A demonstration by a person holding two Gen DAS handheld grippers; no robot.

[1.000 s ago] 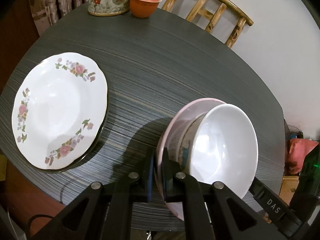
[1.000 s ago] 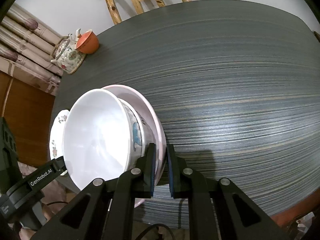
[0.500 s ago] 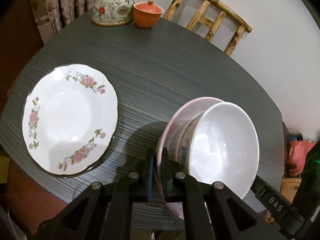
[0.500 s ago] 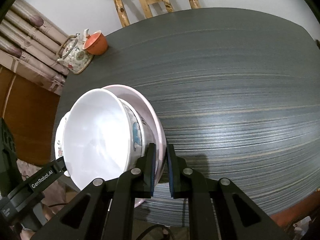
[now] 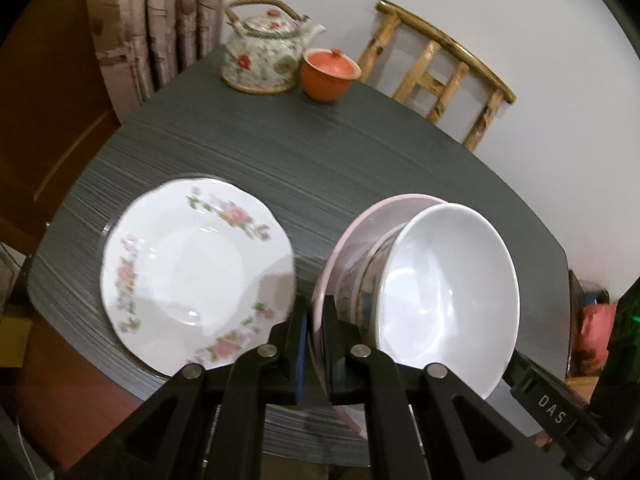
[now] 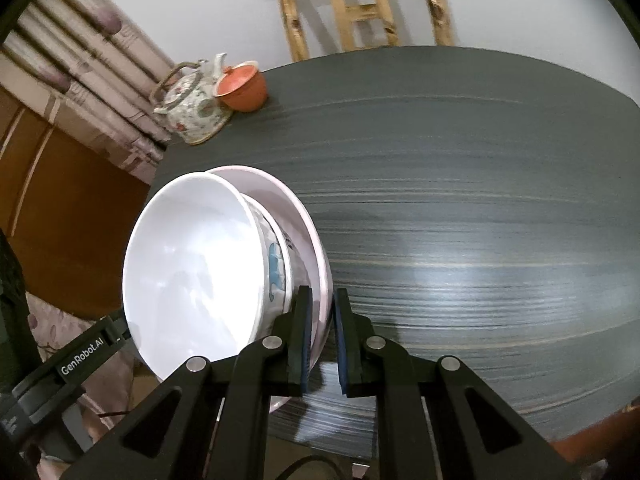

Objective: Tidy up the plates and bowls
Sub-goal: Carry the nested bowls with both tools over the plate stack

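Floral plate [image 5: 192, 276]: lies flat on the tabletop [image 5: 360, 168] near its left edge, close to the near-left corner, with nothing on it. By my reading it is the base the carried stack goes onto.
Left gripper [image 5: 316, 344]: fingers drawn together on the left rim of the pink plate [image 5: 344, 236], one pad under the rim and one over it.
Pink plate: held off the tabletop over the near edge, just right of the floral plate. It looks tilted in both wrist views, though the fisheye may exaggerate this.
Patterned bowl [image 5: 366, 280]: sits nested in the pink plate; only a band of its printed wall shows.
White bowl [image 5: 444, 300]: nested inside the patterned bowl, the top of the stack, empty.
Right gripper [image 6: 322, 340]: fingers closed on the opposite rim of the pink plate, so the stack hangs between the two tools.
Teapot [image 5: 264, 56] and orange lidded cup [image 5: 328, 74]: at the far left corner, well clear of the work.
Step in hand: carrying the stack leftward to the floral plate, I judge.
Doing it well: keep both rims level so the loose bowls do not slide, move both grippers together, centre the stack over the floral plate, lower until it bears fully, and only then loosen the fingers.
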